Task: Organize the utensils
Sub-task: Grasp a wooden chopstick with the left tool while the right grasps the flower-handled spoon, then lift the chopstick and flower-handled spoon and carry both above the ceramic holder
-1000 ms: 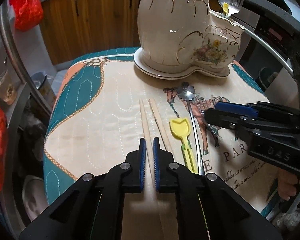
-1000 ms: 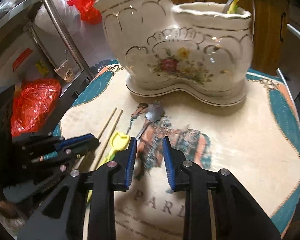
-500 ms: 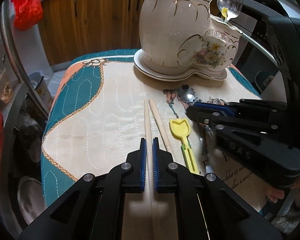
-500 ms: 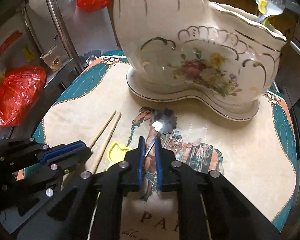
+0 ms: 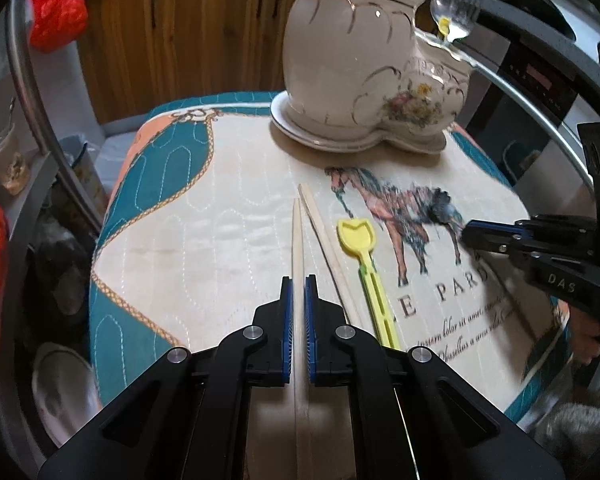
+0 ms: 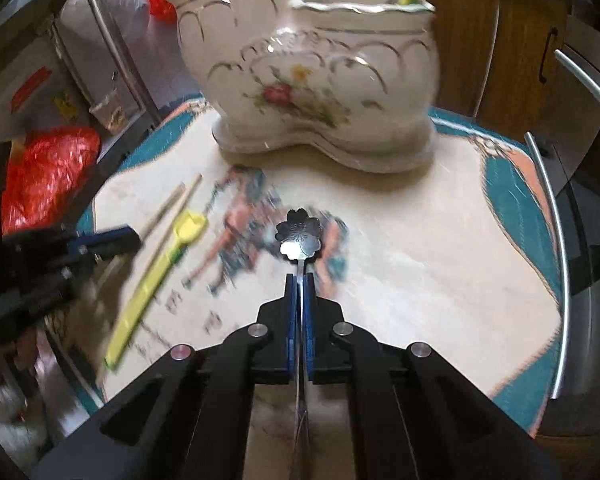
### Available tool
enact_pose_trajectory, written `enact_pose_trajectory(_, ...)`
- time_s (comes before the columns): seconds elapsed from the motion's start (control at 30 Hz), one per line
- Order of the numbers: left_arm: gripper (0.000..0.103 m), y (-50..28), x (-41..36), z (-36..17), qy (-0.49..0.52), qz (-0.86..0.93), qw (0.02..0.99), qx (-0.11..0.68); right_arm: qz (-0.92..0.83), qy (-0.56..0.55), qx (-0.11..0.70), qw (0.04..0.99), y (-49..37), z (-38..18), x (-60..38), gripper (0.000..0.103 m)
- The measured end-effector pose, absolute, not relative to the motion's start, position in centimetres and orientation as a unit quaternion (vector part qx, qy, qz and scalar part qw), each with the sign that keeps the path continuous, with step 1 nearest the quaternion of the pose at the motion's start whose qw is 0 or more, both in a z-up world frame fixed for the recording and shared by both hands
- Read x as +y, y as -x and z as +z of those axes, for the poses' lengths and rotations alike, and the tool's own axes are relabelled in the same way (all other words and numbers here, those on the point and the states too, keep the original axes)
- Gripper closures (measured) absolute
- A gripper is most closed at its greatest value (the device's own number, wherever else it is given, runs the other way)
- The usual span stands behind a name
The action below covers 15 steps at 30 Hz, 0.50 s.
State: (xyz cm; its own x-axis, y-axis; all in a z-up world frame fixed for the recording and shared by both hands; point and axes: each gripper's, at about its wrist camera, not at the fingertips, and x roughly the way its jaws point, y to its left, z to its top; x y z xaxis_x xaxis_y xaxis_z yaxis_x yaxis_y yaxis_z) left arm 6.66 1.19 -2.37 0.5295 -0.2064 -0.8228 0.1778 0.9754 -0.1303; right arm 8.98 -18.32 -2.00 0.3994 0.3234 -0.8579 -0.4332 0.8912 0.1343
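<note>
Two grippers, both clenched. Left gripper [image 5: 299, 280] clamps chopstick [image 5: 297, 240]; second chopstick [image 5: 324, 232] lies just beside on cloth [image 5: 220, 232], yellow spatula [image 5: 366, 264] next to it. Right gripper [image 6: 299, 278] grasps flower-headed spoon [image 6: 299, 232] by stem, in front of ceramic holder [image 6: 320, 80].

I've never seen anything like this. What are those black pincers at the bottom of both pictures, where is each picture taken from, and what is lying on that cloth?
No robot here: a person holds one two-finger gripper in each hand, each with a camera looking along its fingers. The left gripper is shut on one chopstick; its twin, the second chopstick, lies beside it on the quilted cloth, next to a yellow plastic utensil. The right gripper is shut on the thin handle of a flower-shaped metal spoon. Behind stands a cream ceramic holder, with some utensils already inside.
</note>
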Motion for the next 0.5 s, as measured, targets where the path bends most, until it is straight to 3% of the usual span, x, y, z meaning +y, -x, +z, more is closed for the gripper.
enact_pose_trajectory(0.13,0.095,-6.8,0.3,-2.4,-0.015,-0.112,0.865,0.489,0.238,0.085,0.512,0.821,-8.3,-2.0,-18.6,0.099)
enact_pose_trajectory(0.2,0.089,-6.9,-0.1,-2.2,-0.029,-0.119,0.861,0.494,0.243,0.101,0.517,0.815,-8.0,-2.0,-18.3,0.098)
enact_pose_trajectory(0.3,0.087,-7.0,-1.0,-2.1,-0.066,-0.125,0.852,0.504,0.249,0.124,0.523,0.806,-7.7,-2.0,-18.1,0.097)
enact_pose_trajectory(0.5,0.086,-7.9,-1.8,-1.9,-0.118,-0.145,0.833,0.52,0.262,0.14,0.542,0.786,-8.4,-2.0,-17.6,0.097)
